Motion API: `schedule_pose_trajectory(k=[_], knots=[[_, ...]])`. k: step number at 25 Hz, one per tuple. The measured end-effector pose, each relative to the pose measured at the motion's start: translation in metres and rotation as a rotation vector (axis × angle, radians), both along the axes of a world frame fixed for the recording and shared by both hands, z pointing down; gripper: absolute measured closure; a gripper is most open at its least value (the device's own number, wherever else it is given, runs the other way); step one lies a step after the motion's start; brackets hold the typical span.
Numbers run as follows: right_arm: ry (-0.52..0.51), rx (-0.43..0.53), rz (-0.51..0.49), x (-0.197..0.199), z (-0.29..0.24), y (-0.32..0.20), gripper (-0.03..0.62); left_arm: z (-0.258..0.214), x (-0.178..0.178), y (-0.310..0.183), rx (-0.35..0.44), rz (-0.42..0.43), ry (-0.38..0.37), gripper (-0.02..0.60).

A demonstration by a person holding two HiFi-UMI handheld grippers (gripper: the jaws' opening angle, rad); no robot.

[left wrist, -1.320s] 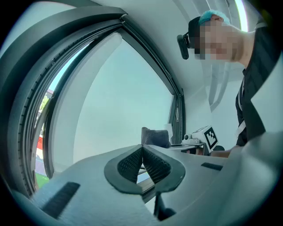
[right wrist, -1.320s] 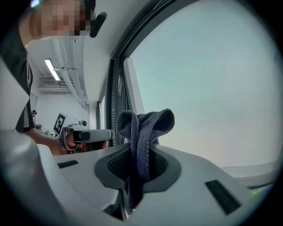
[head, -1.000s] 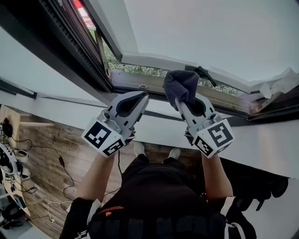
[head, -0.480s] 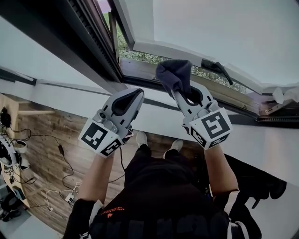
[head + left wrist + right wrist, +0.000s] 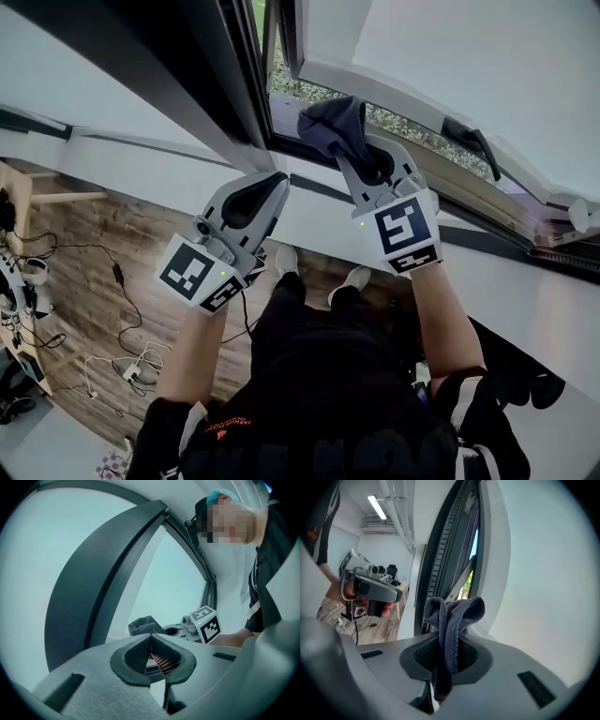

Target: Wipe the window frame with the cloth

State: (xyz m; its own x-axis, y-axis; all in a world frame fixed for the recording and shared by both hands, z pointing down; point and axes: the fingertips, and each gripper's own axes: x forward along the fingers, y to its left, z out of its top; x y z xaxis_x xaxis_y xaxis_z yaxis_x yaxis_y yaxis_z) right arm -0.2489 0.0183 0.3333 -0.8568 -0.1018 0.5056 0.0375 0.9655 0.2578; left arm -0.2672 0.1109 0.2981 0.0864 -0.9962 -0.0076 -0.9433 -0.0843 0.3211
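Note:
A dark grey cloth (image 5: 330,127) (image 5: 454,616) bunches out of my right gripper (image 5: 352,155) (image 5: 446,658), which is shut on it. The cloth rests against the bottom rail of the window frame (image 5: 309,155), near the corner where the dark upright frame (image 5: 225,84) (image 5: 445,550) meets the open white sash (image 5: 375,80). My left gripper (image 5: 272,187) (image 5: 152,656) hangs lower left of the right one, shut with nothing in it, short of the dark frame (image 5: 93,588). The left gripper view also shows the cloth (image 5: 143,625) and the right gripper's marker cube (image 5: 206,624).
A black window handle (image 5: 469,139) sits on the sash to the right of the cloth. White crumpled material (image 5: 581,216) lies at the frame's far right end. Below is a wooden floor (image 5: 84,244) with cables (image 5: 122,281) and the person's legs.
The right gripper has carried the cloth up and to the left along the bottom rail toward the frame's corner. The left gripper has stayed shut and has barely moved.

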Motion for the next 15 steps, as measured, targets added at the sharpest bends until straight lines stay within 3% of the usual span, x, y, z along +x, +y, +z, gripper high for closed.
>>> schedule_pose_trajectory(k=[5, 15], knots=[[0.086, 0.153, -0.074, -0.025, 0.019, 0.004, 0.548, 0.014, -0.011, 0.008, -0.015, -0.013, 0.023, 0.56], [0.242, 0.36, -0.169, -0.053, 0.064, 0.009, 0.548, 0.029, -0.024, 0.015, -0.041, -0.026, 0.039, 0.56]])
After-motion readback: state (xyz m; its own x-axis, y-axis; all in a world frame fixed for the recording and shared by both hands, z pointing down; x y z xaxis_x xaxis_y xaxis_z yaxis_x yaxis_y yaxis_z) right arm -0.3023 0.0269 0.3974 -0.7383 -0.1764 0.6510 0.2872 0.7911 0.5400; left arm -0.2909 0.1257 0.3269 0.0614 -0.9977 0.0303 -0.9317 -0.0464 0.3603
